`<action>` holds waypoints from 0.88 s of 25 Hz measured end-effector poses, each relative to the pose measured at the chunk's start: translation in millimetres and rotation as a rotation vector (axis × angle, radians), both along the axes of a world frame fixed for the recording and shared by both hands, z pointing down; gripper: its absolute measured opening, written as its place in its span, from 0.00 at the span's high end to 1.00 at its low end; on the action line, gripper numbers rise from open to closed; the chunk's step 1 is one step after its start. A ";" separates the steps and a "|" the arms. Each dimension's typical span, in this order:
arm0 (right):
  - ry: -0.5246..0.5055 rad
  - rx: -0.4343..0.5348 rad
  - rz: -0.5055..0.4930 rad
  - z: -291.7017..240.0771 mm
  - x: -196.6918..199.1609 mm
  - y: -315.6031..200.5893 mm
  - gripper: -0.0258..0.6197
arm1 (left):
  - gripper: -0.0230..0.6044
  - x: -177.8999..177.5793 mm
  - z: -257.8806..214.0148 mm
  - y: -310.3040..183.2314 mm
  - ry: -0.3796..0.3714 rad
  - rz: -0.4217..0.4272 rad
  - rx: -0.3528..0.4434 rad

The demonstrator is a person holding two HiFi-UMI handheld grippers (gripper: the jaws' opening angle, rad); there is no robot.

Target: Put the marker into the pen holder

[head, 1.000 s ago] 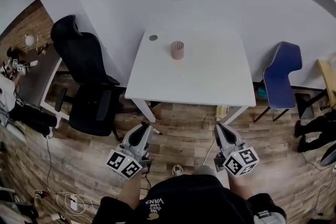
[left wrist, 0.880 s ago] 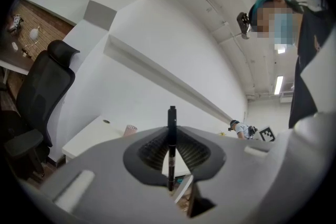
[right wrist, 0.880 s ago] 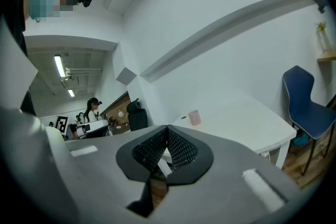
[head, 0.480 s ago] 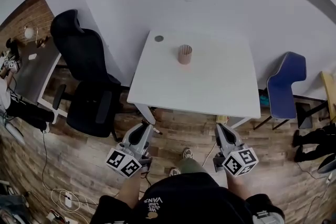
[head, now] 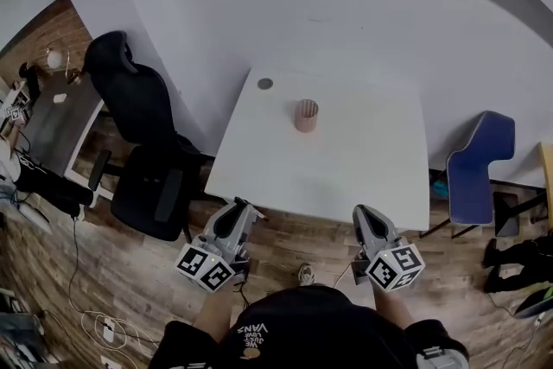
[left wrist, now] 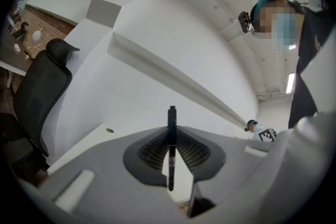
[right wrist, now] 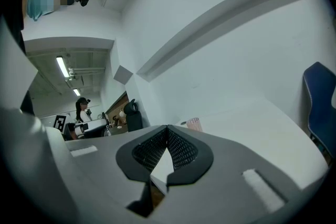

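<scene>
While my left gripper [left wrist: 173,139] is clamping the marker [left wrist: 171,119] upright between its jaws, my right gripper [right wrist: 167,135] is riding pinched closed, empty. Both are hovering just short of the white table [head: 371,173]; pink pen holder [head: 306,115] is standing well ahead on it, near a small round disc [head: 264,84].

Your head camera looks steeply down from above: the table [head: 346,160] lies at 12 o'clock, the left gripper [head: 246,207] at 7, the right gripper [head: 360,212] at 5. Each gripper camera sits close behind its own jaws, facing forward. All three views share the table; the head and right gripper views share the pen holder [head: 306,116].
</scene>
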State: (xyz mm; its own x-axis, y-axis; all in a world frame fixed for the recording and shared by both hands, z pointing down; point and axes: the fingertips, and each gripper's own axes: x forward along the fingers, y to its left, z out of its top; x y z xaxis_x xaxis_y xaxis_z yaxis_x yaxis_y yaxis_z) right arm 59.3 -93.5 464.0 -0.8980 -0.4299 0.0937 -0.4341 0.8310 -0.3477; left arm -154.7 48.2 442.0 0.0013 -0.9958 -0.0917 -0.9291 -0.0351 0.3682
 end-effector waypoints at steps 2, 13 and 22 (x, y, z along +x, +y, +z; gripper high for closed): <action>-0.001 -0.004 -0.003 0.8 0.4 -13.7 0.96 | 0.81 2.4 0.3 -16.1 -0.002 0.003 -0.003; -0.001 -0.029 0.023 11.2 -2.1 -67.9 0.96 | 0.81 -0.6 6.0 -80.6 0.001 0.039 -0.012; 0.014 -0.031 0.143 7.4 -27.5 -95.2 0.96 | 0.81 -47.6 4.2 -145.6 0.010 0.151 -0.007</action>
State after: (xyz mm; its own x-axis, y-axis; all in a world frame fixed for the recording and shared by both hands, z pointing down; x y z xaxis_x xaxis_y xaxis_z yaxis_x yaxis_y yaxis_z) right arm 31.9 -188.7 471.4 -0.8262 -0.5502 0.1213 -0.5525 0.7491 -0.3654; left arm -202.3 -97.3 446.2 0.1505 -0.9849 -0.0851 -0.9095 -0.1717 0.3786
